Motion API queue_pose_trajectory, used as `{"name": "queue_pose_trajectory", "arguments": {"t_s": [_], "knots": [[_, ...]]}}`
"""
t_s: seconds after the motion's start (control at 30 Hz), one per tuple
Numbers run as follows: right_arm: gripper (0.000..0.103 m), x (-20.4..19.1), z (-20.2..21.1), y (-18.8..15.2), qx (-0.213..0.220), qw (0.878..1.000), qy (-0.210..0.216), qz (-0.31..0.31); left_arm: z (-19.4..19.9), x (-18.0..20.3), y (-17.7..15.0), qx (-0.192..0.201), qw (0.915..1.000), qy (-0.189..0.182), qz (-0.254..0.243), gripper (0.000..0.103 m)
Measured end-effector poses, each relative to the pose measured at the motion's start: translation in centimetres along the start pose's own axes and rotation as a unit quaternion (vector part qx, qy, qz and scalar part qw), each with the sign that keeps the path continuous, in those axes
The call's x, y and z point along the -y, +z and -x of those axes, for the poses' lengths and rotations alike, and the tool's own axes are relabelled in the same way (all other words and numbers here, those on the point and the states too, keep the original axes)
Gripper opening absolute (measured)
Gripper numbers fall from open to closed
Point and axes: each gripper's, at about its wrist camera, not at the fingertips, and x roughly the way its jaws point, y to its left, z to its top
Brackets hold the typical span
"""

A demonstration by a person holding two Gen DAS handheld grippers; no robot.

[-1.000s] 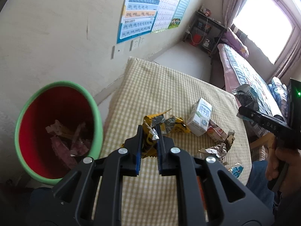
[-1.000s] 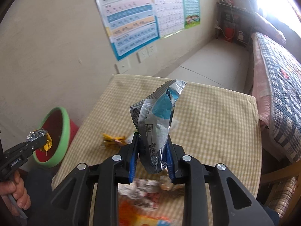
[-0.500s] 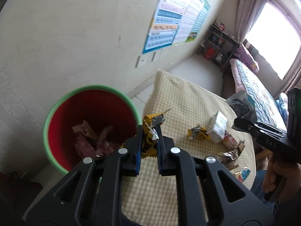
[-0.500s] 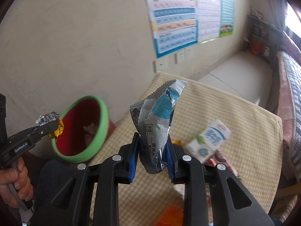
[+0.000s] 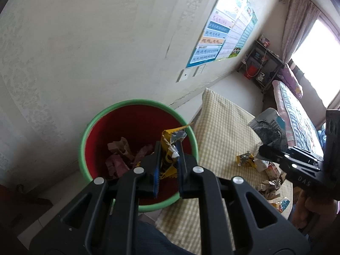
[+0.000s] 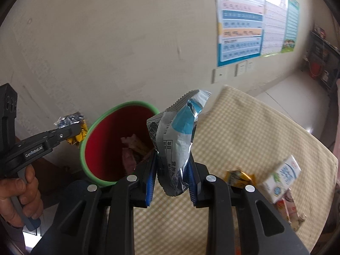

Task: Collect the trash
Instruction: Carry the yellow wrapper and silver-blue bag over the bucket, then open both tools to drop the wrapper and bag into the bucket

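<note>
"genrobot.ai" in white on the arm of the left hand-held gripper point(image 6: 70, 130), "das" on the body of the right hand-held gripper point(image 5: 267, 149), wall chart point(image 6: 241, 24) print too small to read

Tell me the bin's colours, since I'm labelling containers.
The bin is red inside with a green rim, clearest in the left wrist view.

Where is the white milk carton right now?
In the right wrist view the white milk carton lies tilted on the checked tablecloth at the right edge, just right of a crumpled yellow wrapper, with more wrappers just below it.
</note>
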Motion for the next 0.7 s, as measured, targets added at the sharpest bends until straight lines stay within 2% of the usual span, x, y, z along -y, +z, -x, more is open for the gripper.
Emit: {"name": "queue_pose_trajectory", "arguments": {"t_s": [0.43, 0.7], "knots": [[0.026, -5.8, -5.0, 1.4, -0.031, 0.998, 0.034, 0.047, -1.1, -3.7, 0.5, -0.013, 0.9995, -0.006, 0.029, 0.012], [0.026, -7.4, -7.8, 1.2, -0.056, 0.996, 0.045, 0.059, -2.1, -5.2, 0.7, -0.017, 0.9987, -0.01, 0.046, 0.013]]}}
